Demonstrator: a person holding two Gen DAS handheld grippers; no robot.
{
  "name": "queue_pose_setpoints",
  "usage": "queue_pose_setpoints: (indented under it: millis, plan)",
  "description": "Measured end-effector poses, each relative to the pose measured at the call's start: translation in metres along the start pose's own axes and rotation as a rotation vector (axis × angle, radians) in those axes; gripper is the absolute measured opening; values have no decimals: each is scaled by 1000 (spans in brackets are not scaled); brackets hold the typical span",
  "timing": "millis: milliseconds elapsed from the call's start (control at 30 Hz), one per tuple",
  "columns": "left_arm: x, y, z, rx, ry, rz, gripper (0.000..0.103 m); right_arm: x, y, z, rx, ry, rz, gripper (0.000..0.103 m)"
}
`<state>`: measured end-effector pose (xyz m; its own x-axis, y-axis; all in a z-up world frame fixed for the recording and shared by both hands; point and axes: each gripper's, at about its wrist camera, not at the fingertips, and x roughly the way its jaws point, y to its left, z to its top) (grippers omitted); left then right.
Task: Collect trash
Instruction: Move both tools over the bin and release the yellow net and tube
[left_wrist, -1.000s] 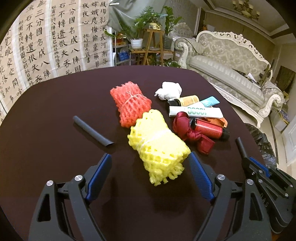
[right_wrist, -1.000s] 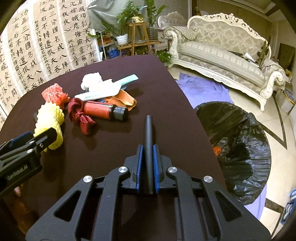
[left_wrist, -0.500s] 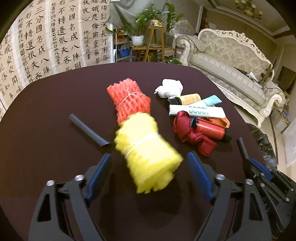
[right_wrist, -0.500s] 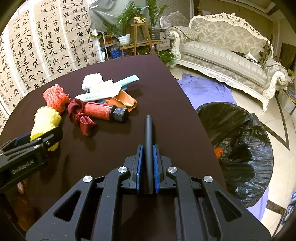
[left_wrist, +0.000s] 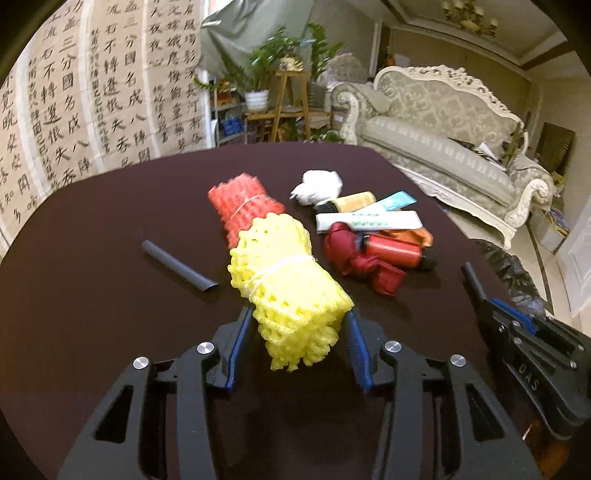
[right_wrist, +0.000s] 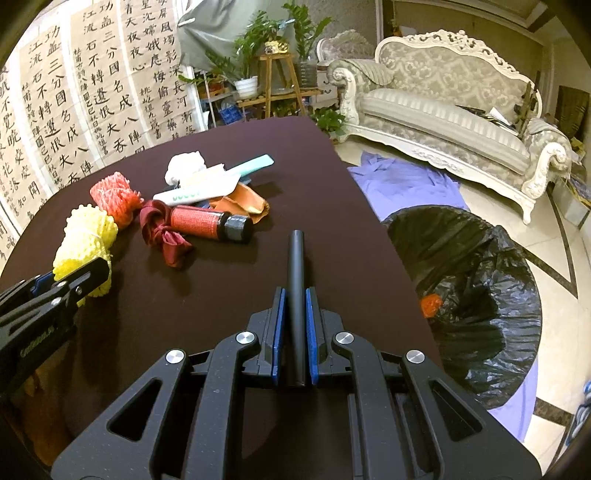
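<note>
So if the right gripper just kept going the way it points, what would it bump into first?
Probably the dark table. The right gripper, shut on a black tube, points down at bare tabletop just right of the red bottle; depth is unclear.

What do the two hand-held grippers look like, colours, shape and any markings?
Both look alike. The left hand-held gripper and the right hand-held gripper have matte black linkage frames with triangular cut-outs, round silver pivot bolts, and two long flat fingers lined with blue pads. Seen from the side, the bodies carry pale lettering too blurred to read. No cables, hands or sleeves show.
</note>
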<state>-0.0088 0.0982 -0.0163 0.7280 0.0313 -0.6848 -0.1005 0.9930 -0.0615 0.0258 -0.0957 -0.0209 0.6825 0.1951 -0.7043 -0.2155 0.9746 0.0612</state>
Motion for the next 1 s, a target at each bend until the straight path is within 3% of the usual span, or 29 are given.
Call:
queue_pose_setpoints:
  millis: [300, 667, 1000]
  plan:
    - [-8, -41, 11, 69, -45, -93, 46, -26, -38, 4, 56, -70, -81, 11]
    - [7, -123, 21, 191, -61, -202, 46, -37, -103, 4, 158, -114, -193, 11]
    - [34, -170, 32, 262, -50, -221, 46, -32, -143, 2, 219, -129, -222, 11]
